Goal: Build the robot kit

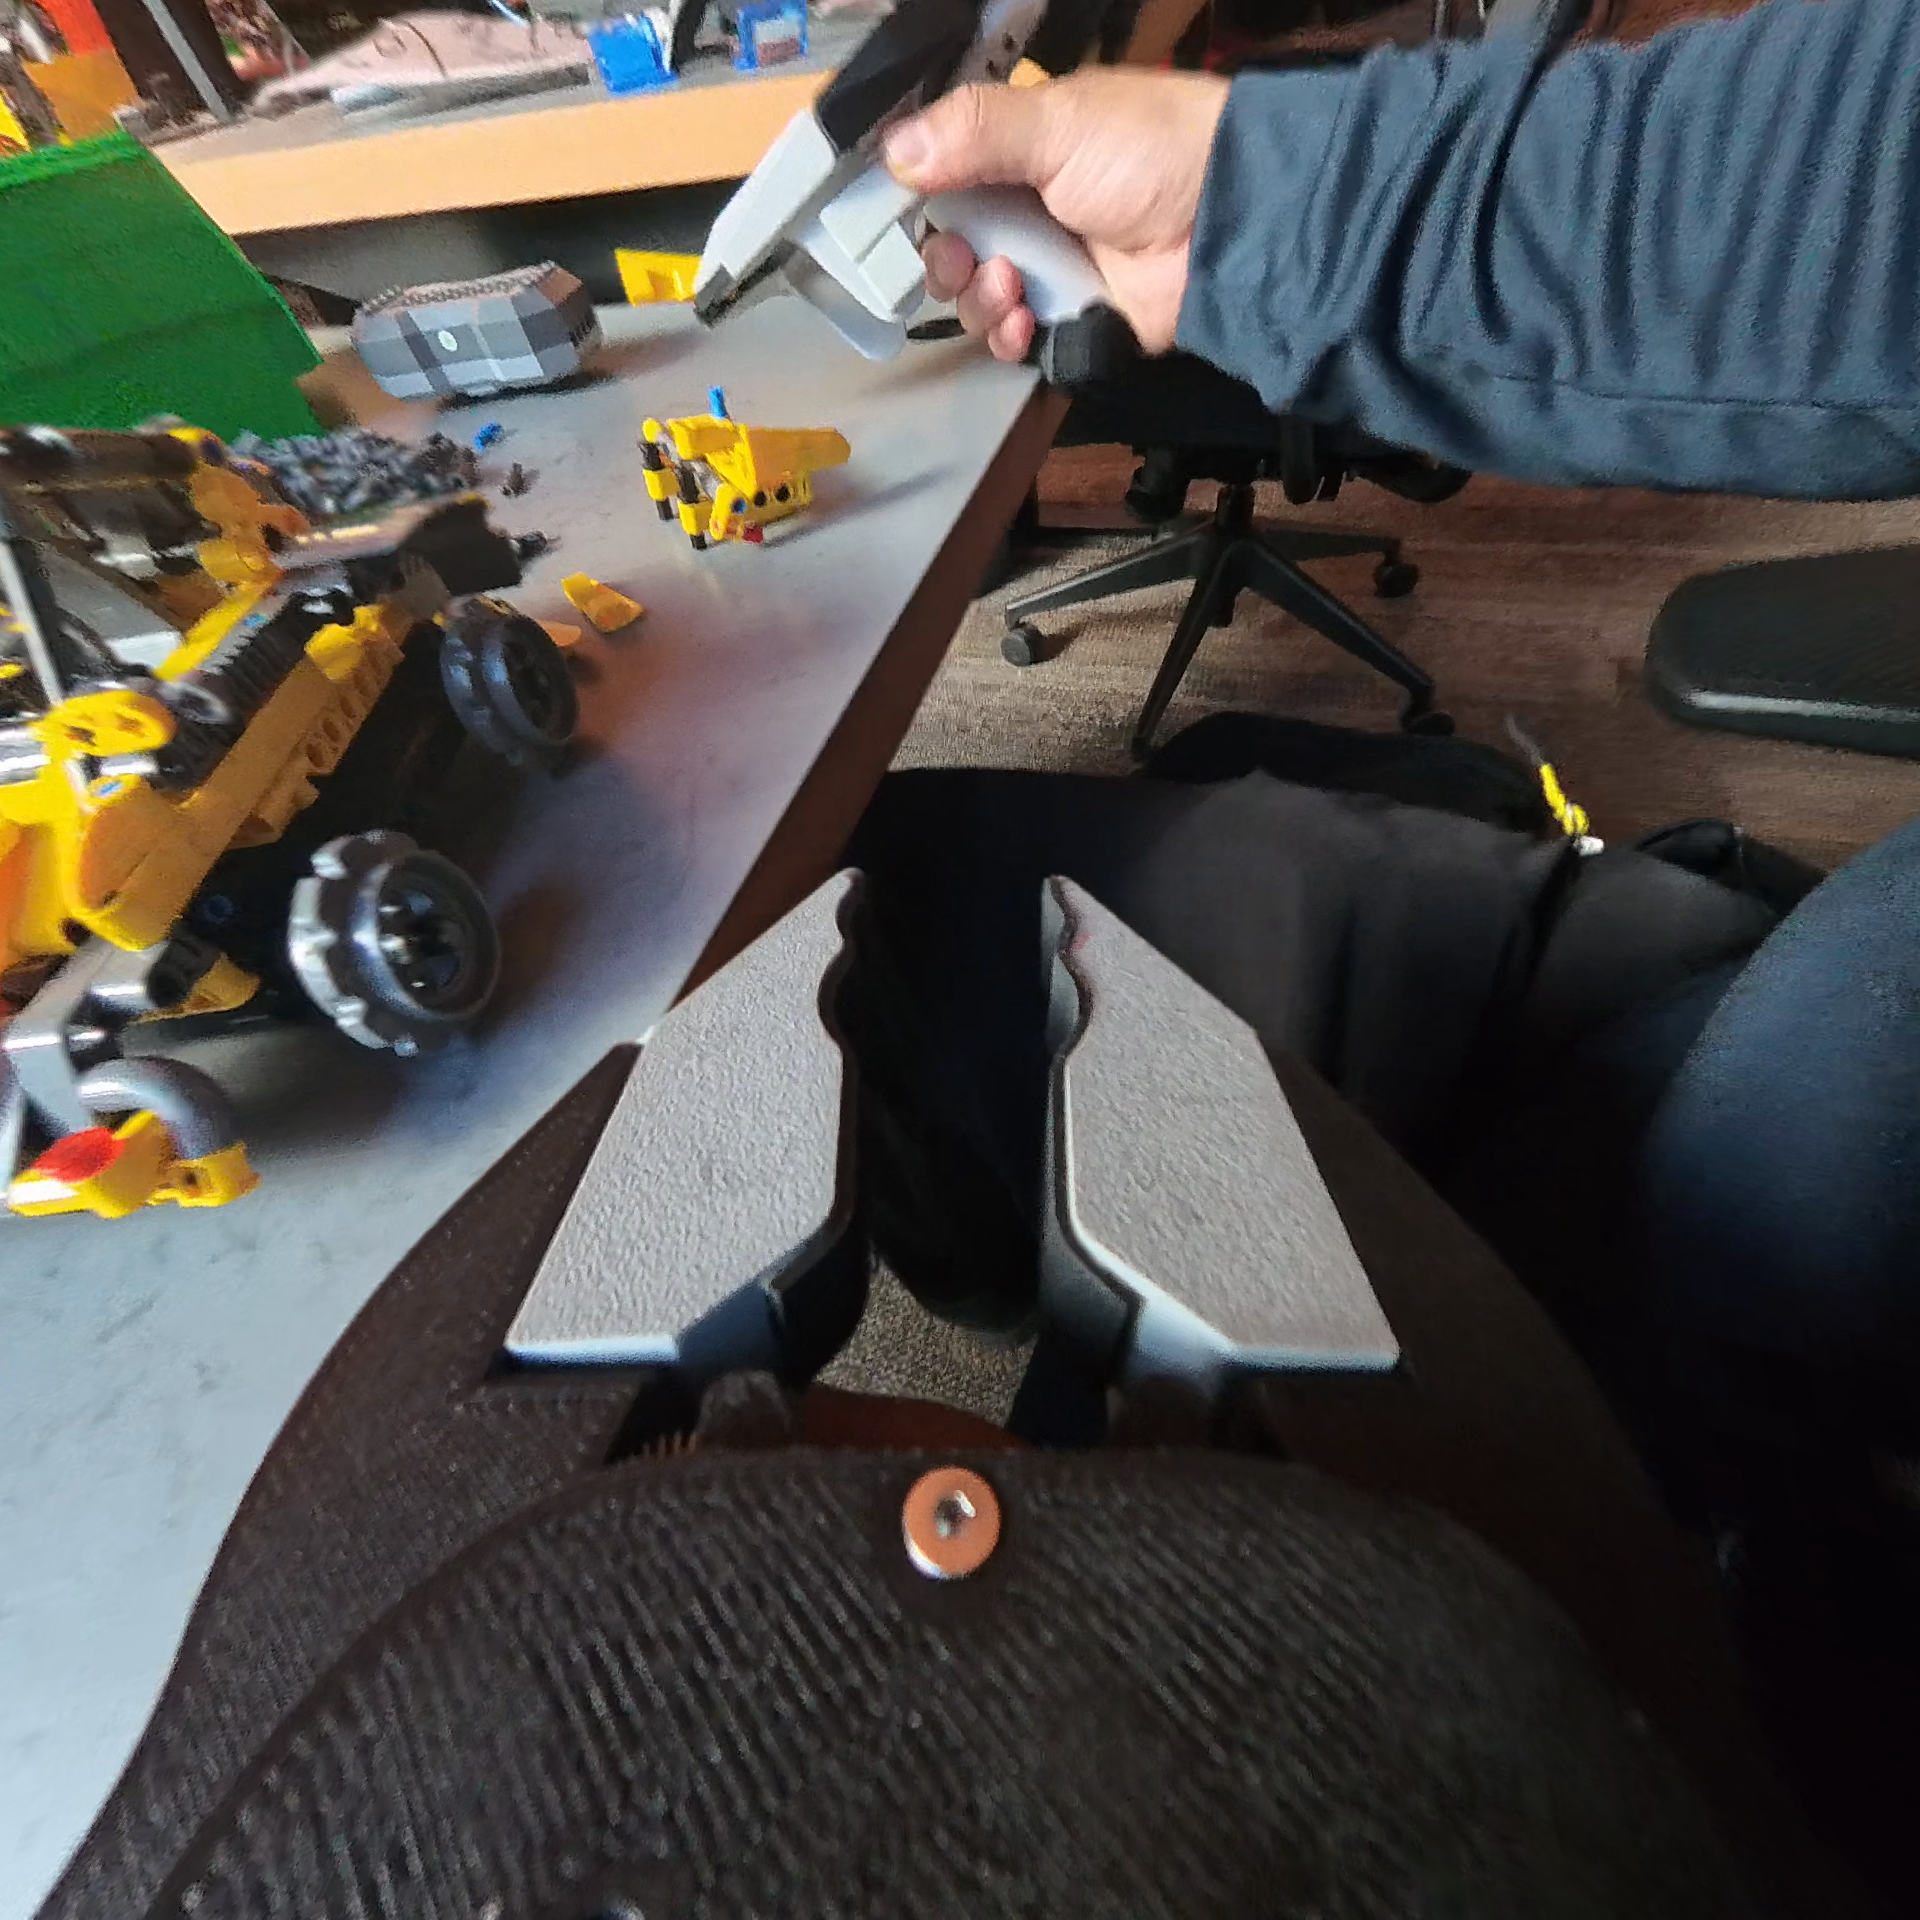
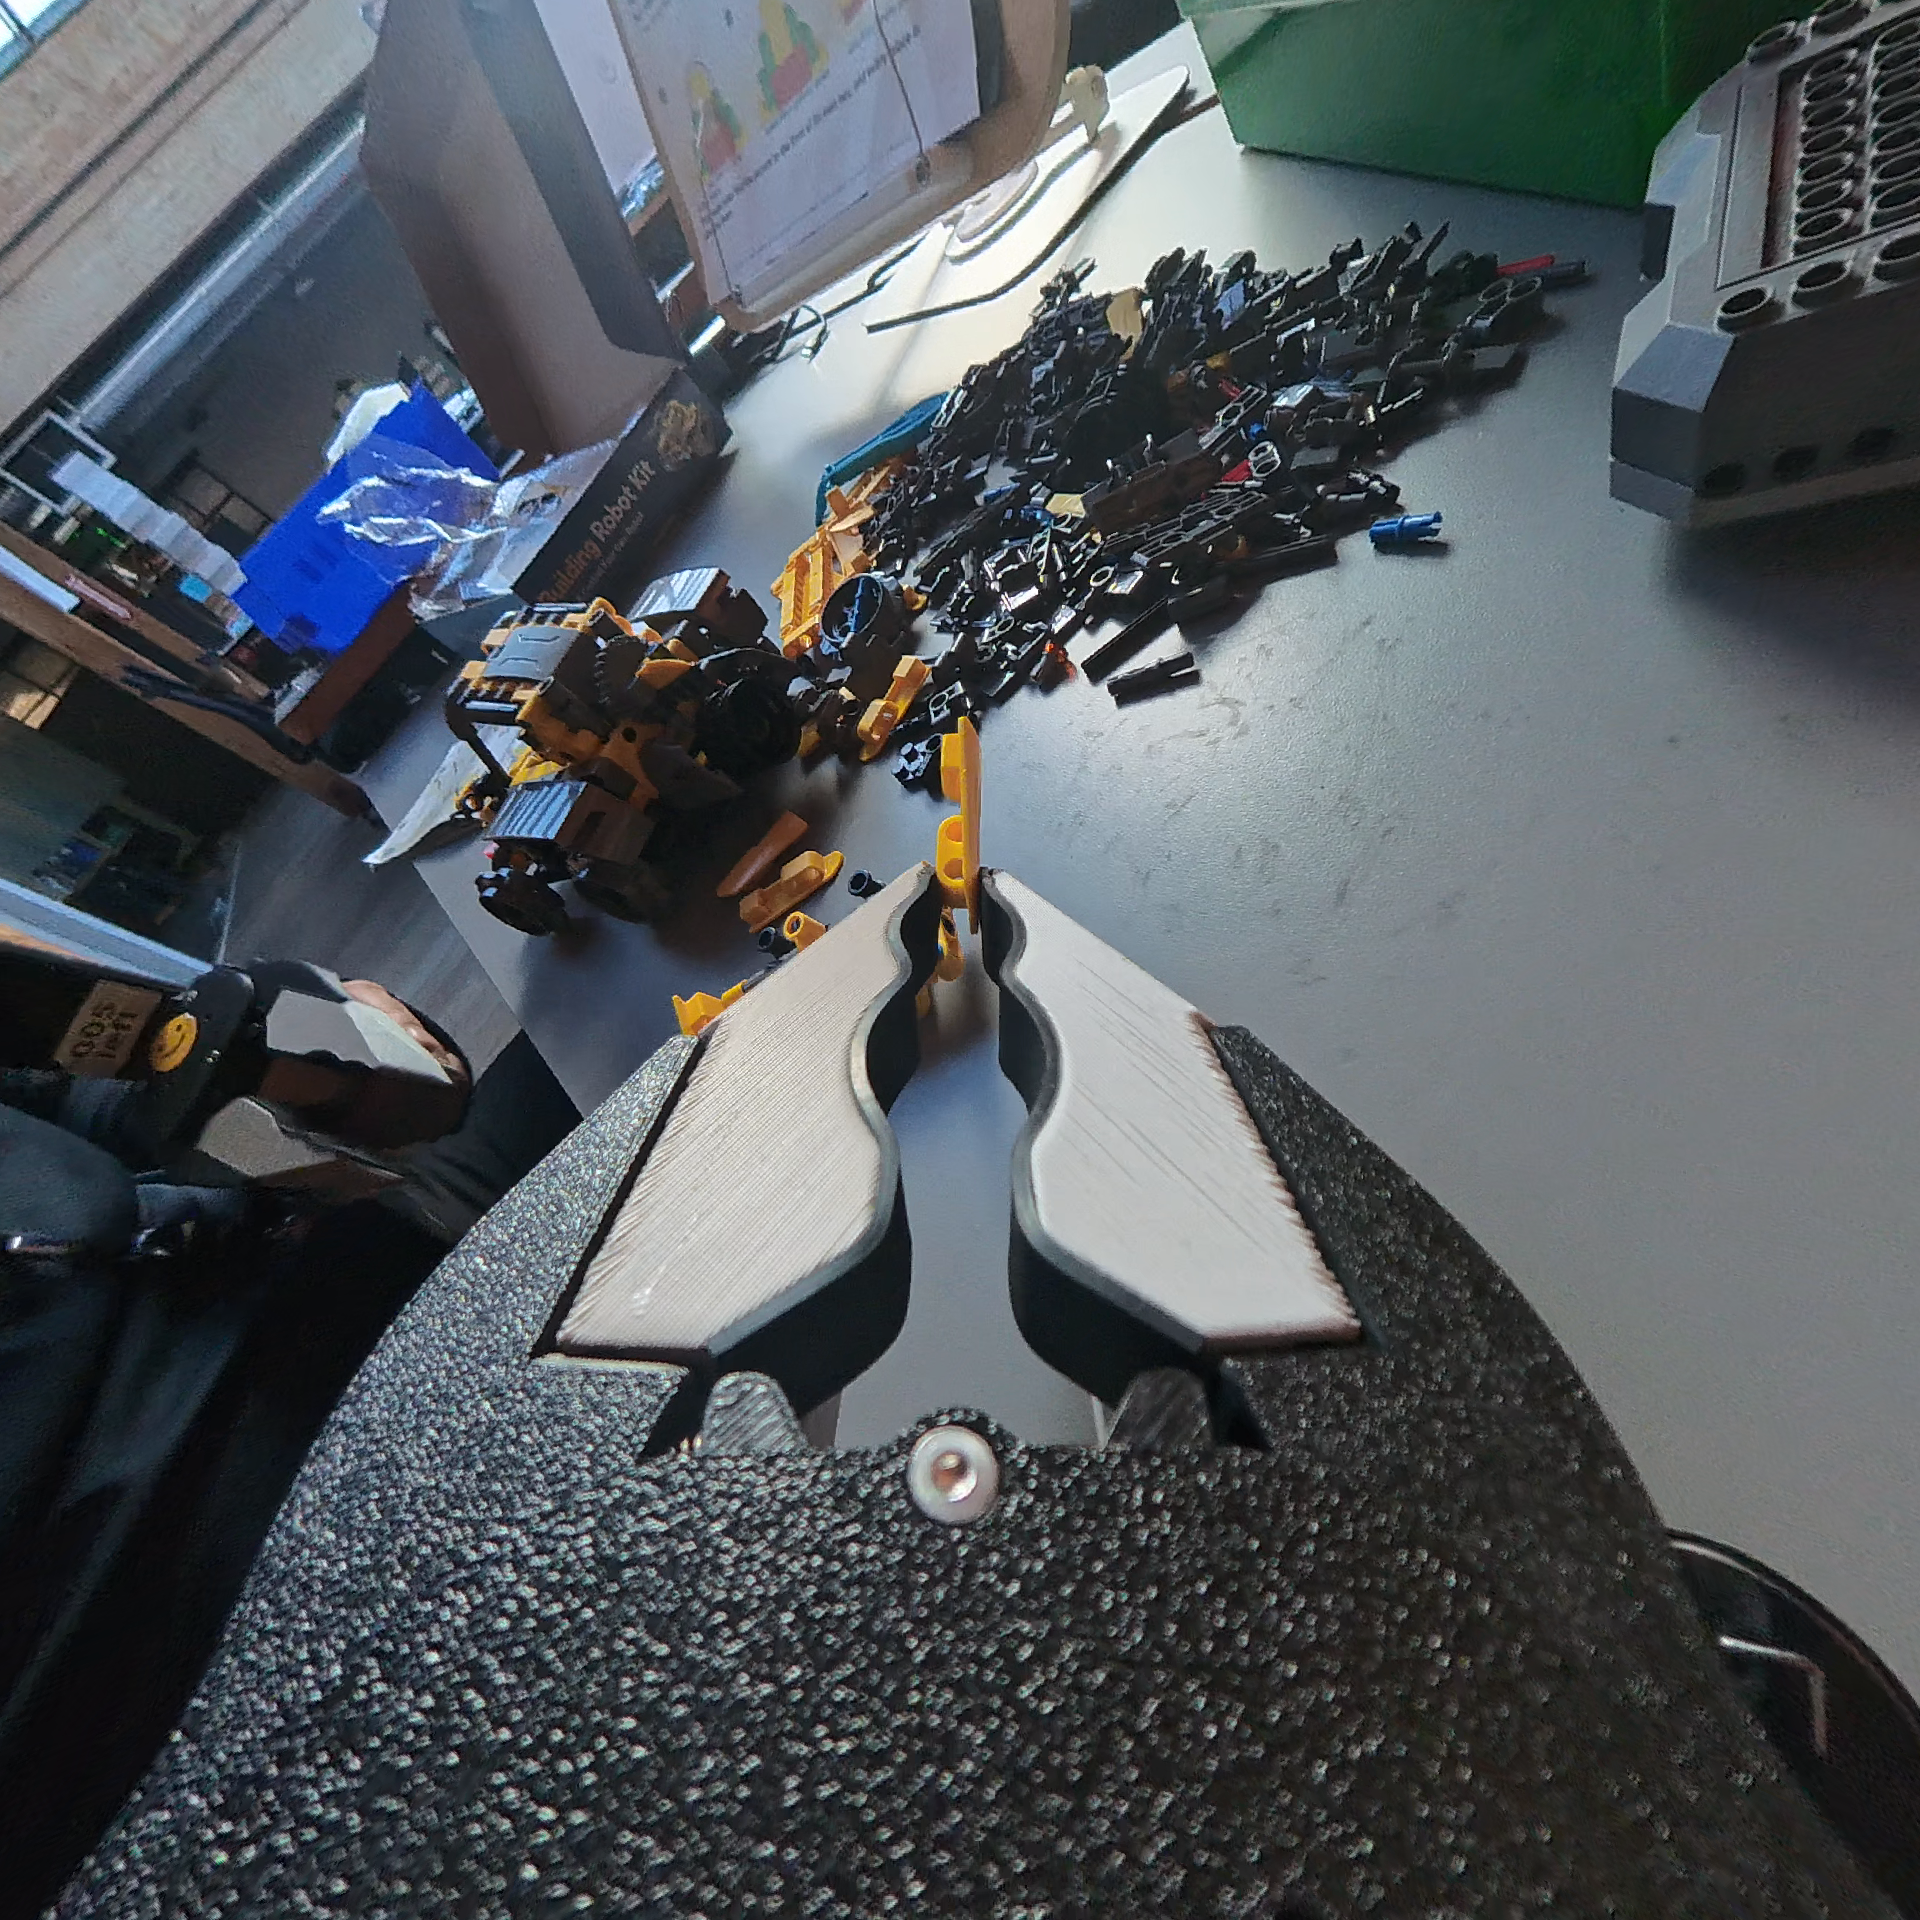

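Note:
My right gripper (image 2: 961,885) is shut on a thin yellow plastic piece (image 2: 968,805) that stands edge-on out of the fingertips, above the grey table (image 2: 1455,935). In the left wrist view, a hand holds that gripper (image 1: 712,296) over the table's far end, and the yellow piece (image 1: 655,275) shows at its tip. A small yellow brick assembly (image 1: 743,473) lies on the table below it. My left gripper (image 1: 954,894) is open and empty, off the table edge (image 1: 831,769) over dark clothing. It also shows at the left of the right wrist view (image 2: 312,1091).
A yellow-and-black brick vehicle (image 1: 239,748) (image 2: 644,727) lies on the table, with loose yellow parts (image 2: 790,878) beside it. A pile of black parts (image 2: 1174,468), a big grey block (image 2: 1787,260), a green box (image 1: 125,291) and a kit box (image 2: 623,499) stand farther off. An office chair (image 1: 1226,582) stands on the floor. Tip to tip, the grippers are about 25 cm apart. From either gripper's tips it is about 15 cm to the yellow-and-black brick vehicle (image 2: 644,727).

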